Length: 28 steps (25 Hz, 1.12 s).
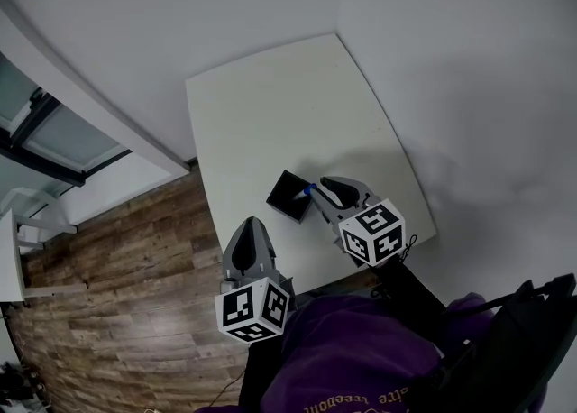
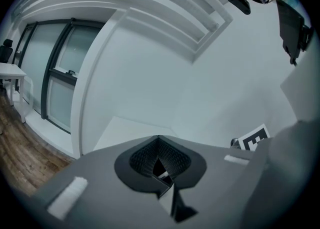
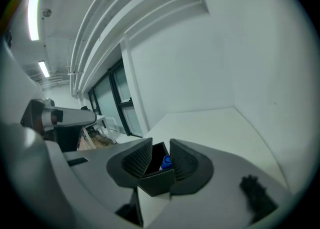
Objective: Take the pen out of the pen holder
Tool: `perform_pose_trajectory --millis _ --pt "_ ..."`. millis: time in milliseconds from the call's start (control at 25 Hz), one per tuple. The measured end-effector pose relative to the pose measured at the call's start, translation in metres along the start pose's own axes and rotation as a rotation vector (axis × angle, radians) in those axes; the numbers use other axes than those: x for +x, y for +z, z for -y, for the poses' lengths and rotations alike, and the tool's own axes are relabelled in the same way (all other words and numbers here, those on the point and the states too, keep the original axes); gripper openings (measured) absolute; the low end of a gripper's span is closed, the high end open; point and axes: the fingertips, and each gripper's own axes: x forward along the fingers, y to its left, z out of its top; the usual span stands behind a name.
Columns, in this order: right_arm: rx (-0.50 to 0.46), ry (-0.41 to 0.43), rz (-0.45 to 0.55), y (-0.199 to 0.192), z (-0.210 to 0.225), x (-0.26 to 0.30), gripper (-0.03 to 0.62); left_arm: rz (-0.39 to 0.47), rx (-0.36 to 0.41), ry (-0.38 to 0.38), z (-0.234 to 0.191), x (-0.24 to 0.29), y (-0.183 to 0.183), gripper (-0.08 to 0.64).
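The step in hand is the reach for the pen: nothing is lifted yet. The black square pen holder [image 1: 287, 197] stands on the white surface [image 1: 270, 105], and the pen [image 3: 165, 162], of which only a blue cap shows, sits inside the holder at the corner nearest the right tongs [image 3: 161, 142].

Those tongs stand apart and grip nothing. In the right gripper view they straddle that near corner of the holder, with the blue cap in the gap just beyond their tips, closer to the right-hand pad. No pad visibly presses on the cap.

The left tongs [image 2: 159, 138] are closed tip to tip and empty. In the head view they hang near the holder's other side, clear of it.

The next move likely calls for easing the right tongs a little further in over the holder's rim, so the pads flank the cap alone and not the wall. They then need to close on the pen and draw it straight up. The holder looks light, so the closed left tongs may need to steady it.
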Motion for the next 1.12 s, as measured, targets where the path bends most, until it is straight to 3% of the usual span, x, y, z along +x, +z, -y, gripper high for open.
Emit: perform_pose_trajectory --millis 520,1120 --pt "-0.012 -0.048 -0.131 -0.032 0.01 0.029 0.124 -0.014 0.003 0.014 -0.023 -0.003 0.003 0.006" --pt "-0.043 -0.053 -0.144 -0.04 0.007 0.037 0.123 -0.017 0.001 0.033 -0.033 -0.003 0.002 0.006"
